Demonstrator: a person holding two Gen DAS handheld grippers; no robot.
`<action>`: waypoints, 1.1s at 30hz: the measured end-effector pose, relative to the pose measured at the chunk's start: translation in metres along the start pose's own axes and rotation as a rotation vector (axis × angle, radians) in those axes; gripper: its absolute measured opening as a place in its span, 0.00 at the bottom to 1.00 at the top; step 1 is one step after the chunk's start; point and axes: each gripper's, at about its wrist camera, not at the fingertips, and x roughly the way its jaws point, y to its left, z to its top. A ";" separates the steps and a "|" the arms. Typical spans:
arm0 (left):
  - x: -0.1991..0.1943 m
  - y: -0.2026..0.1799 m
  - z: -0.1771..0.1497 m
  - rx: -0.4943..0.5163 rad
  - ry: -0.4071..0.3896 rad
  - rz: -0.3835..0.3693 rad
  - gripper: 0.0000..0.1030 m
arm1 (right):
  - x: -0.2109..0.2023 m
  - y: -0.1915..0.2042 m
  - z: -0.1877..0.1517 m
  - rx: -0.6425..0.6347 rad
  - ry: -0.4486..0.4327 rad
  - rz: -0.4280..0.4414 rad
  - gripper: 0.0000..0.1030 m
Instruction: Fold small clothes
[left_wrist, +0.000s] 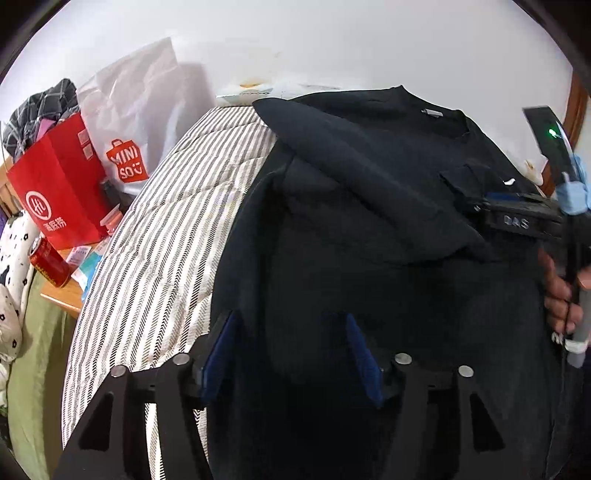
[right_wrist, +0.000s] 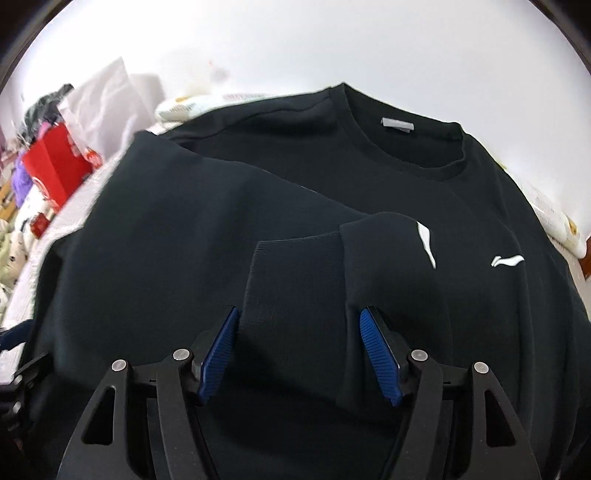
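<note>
Your black sweatshirt (right_wrist: 229, 206) lies flat on the striped bed (left_wrist: 155, 236), collar at the far end. One sleeve is folded across the chest — its cuff (right_wrist: 295, 280) sits right between your right gripper (right_wrist: 299, 354) fingers, which are apart and not pinching. Your left gripper (left_wrist: 291, 354) fingers are apart too, over the near left side.

Black long-sleeved sweatshirt (right_wrist: 369, 177), lying front side up and spread flat on a striped bed cover. Round neckline with grey label faces the far wall; small white logo on the chest. One sleeve (right_wrist: 207, 206) is folded diagonally across the chest, ribbed cuff (right_wrist: 295, 280) nearest the viewer.
</note>
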 end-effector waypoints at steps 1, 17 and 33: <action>0.000 -0.001 0.000 0.003 0.000 0.002 0.59 | 0.002 0.002 0.001 -0.008 -0.011 -0.010 0.67; 0.000 -0.003 -0.002 0.002 -0.018 -0.011 0.67 | -0.068 -0.150 -0.027 0.307 -0.099 -0.104 0.21; 0.001 -0.004 -0.002 0.005 -0.017 -0.012 0.69 | -0.077 -0.233 -0.096 0.516 0.008 -0.135 0.16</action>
